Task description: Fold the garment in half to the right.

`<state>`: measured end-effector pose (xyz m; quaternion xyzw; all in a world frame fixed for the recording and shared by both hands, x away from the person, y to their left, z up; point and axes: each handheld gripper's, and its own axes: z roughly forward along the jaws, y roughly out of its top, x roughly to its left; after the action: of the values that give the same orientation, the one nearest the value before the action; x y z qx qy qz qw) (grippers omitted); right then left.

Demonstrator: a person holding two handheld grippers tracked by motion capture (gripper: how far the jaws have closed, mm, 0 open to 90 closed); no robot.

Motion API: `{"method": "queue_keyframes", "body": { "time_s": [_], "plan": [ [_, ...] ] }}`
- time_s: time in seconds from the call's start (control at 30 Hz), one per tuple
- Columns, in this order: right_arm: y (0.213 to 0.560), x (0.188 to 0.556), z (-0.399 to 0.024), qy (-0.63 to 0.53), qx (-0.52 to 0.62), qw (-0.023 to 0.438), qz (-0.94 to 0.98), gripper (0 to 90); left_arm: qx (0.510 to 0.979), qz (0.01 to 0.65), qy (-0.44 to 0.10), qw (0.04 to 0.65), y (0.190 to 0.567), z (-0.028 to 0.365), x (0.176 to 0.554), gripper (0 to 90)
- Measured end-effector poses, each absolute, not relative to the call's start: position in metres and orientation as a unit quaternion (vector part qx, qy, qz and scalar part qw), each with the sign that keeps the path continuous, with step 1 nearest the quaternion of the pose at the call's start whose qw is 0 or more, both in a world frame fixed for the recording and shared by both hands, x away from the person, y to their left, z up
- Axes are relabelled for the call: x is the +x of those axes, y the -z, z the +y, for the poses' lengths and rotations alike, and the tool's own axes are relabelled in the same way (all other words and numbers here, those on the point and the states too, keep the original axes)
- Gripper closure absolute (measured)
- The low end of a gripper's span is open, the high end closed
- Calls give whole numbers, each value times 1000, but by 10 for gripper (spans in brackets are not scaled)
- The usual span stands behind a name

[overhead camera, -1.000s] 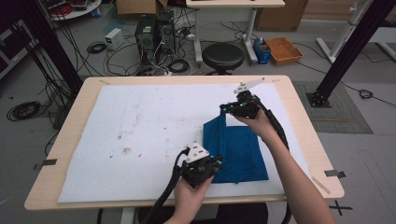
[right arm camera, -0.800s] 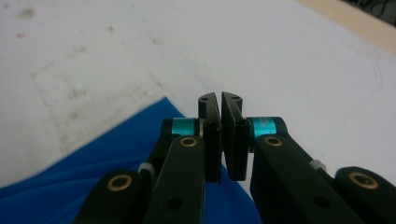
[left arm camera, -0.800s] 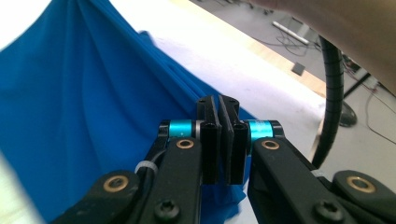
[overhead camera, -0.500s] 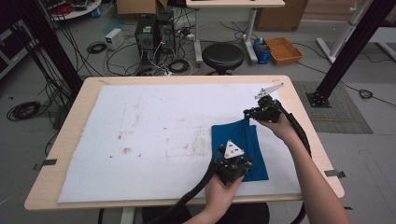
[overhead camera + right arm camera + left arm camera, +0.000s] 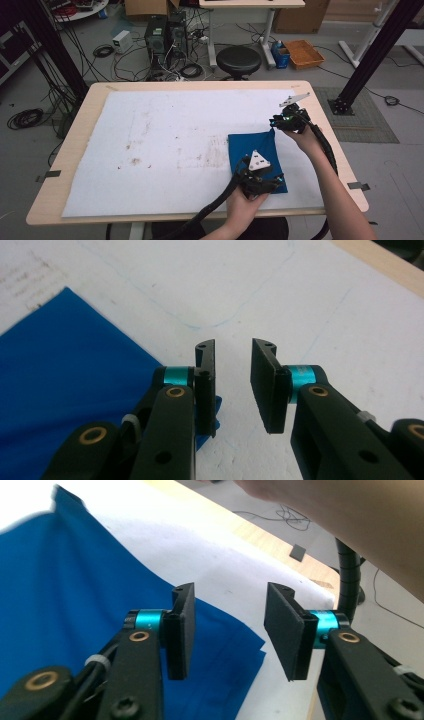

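Cables, computer towers, a black stool and an orange tray crowd the grey floor behind a pale wooden desk, most of whose top is covered by a white sheet marked with faint brown stains. Left of the middle that sheet lies bare. Right of the middle rests a folded blue cloth, flat on the sheet, its near right corner close to the sheet's front edge.

Over that near corner hang the left tongs, held by a hand coming up from the desk's front edge, with a grey three-cornered plate on top and a black cable trailing down and left. In the left gripper view the left tongs stand spread; they have just been opening, and nothing sits between the pads, with the cloth's layered corner lying just beneath and behind them.

Farther right, at the cloth's far right corner, the right tongs are held low over the sheet. In the right gripper view the right tongs are parted by a narrow gap, also just opened, with only white sheet showing between the pads; the blue cloth's corner lies under the left-hand pad.
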<state>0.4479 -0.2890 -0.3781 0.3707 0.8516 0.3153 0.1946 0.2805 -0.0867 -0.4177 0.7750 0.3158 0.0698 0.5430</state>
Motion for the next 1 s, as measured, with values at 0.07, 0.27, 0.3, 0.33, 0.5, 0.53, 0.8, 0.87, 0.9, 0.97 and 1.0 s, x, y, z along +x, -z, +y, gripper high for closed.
{"method": "queue_keyframes", "body": {
  "time_s": [0.07,0.27,0.3,0.33,0.5,0.53,0.8,0.87,0.9,0.97,1.0],
  "plan": [
    [377,441,-290,-327,380,197,842,699,773,314,-80,545,411,-72,283,545],
    [402,428,-297,-358,448,136,808,685,770,330,-105,536,404,-21,289,536],
    [406,427,-297,-360,456,131,803,686,769,336,-109,533,404,-12,290,536],
    [410,427,-297,-357,461,131,802,710,767,343,-111,530,405,-4,291,535],
    [417,425,-298,-348,459,151,803,885,757,368,-125,526,407,32,295,536],
    [416,424,-300,-351,461,152,801,885,754,371,-128,527,407,38,296,536],
    [421,421,-314,-351,495,158,779,742,736,389,-140,536,404,66,300,537],
    [418,417,-318,-358,498,157,774,740,735,390,-143,536,403,69,300,537],
    [415,412,-320,-361,497,161,773,737,734,390,-145,537,403,72,301,537],
    [409,397,-323,-366,485,165,777,708,732,391,-148,538,401,77,300,537],
    [407,386,-325,-369,478,168,779,691,731,391,-151,538,400,79,300,537]
  ]
}}
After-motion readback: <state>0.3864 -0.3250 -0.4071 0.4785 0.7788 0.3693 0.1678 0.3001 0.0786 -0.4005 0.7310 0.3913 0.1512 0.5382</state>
